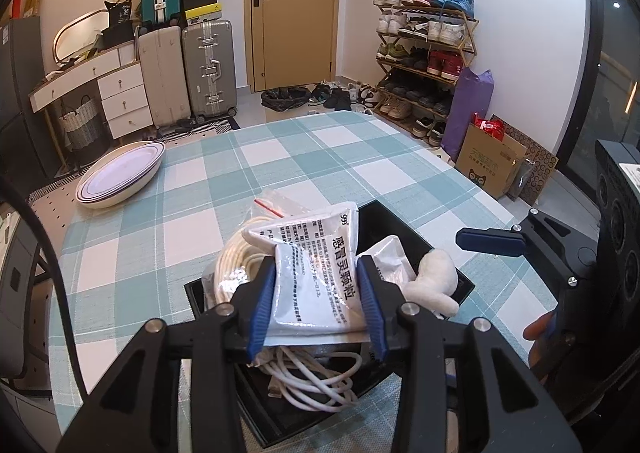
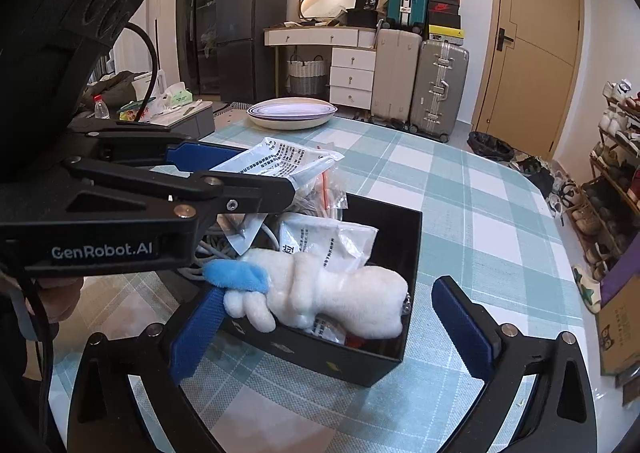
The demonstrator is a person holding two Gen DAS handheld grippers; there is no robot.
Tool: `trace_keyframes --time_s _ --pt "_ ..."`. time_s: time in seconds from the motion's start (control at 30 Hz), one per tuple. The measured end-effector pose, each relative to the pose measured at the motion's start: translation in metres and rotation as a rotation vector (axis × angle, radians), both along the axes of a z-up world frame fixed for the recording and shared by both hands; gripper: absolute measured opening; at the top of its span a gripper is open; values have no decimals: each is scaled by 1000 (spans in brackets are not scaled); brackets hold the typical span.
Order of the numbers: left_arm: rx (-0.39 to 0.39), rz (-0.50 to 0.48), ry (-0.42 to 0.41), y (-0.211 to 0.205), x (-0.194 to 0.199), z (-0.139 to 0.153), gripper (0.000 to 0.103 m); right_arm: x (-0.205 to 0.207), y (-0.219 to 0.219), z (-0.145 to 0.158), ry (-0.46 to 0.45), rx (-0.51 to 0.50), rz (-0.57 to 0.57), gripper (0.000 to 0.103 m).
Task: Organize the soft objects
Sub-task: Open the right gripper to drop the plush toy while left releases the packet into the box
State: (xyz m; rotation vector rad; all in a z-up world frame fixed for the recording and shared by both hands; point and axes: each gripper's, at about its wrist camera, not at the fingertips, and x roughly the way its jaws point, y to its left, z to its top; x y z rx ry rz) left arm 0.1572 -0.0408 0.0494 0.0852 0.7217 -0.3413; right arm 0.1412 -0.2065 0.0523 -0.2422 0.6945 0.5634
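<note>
My left gripper (image 1: 318, 303) is shut on a white printed medicine sachet (image 1: 316, 273) and holds it over an open black box (image 1: 404, 225) on the checked tablecloth. The box holds a coil of white rope (image 1: 236, 265), white cables (image 1: 316, 381), another sachet (image 2: 332, 245) and a white plush toy (image 2: 336, 293) with a blue part, lying across the box's near rim. My right gripper (image 2: 332, 325) is open and empty, its jaws either side of the box's near corner, with the plush between them. The left gripper also shows in the right wrist view (image 2: 256, 181), with the sachet (image 2: 280, 159).
A stack of white oval plates (image 1: 120, 177) sits at the far left of the table (image 1: 320, 157). Beyond it are suitcases (image 1: 208, 69), a white drawer unit, a door and a shoe rack (image 1: 424, 53). A cardboard box (image 1: 488, 161) stands on the floor at right.
</note>
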Motion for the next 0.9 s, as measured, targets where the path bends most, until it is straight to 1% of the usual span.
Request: trace_keyframes --time_s 0.1,0.17,0.23,0.27,0.3,0.33,0.37,0.4,0.47,0.6,0.63,0.73,0.9 --pt "-4 1 10 0 0 0 47 -2 -3 2 -7 5 -4 102" --pt "-18 5 19 1 -1 1 60 -3 -3 2 -6 6 -9 102" --pt "-39 3 14 3 -4 3 62 -5 -3 2 -7 5 -10 102" --pt "-38 3 12 4 -5 4 70 -5 -4 2 -11 1 -10 102" --pt "-31 7 6 4 -7 6 76 -6 -4 2 -14 0 -11 102" --pt "-27 16 -5 5 -10 8 85 -7 -4 3 -14 0 -13 102" --pt "-29 19 -16 7 -13 10 90 -7 -5 3 -16 4 -13 102" --pt "-36 21 -26 9 -16 12 92 -8 -5 4 -19 8 -13 102" --pt "-45 30 -32 13 -21 15 98 -9 -7 6 -22 13 -16 102" --pt "-61 56 -61 23 -33 21 101 -16 -13 10 -34 32 -12 102" --pt "-64 65 -72 25 -37 22 103 -18 -15 11 -39 38 -12 102" --pt "-63 110 -99 33 -48 24 103 -24 -21 13 -51 56 -17 102" --pt "-62 154 -113 43 -62 18 103 -32 -36 17 -61 121 -37 102"
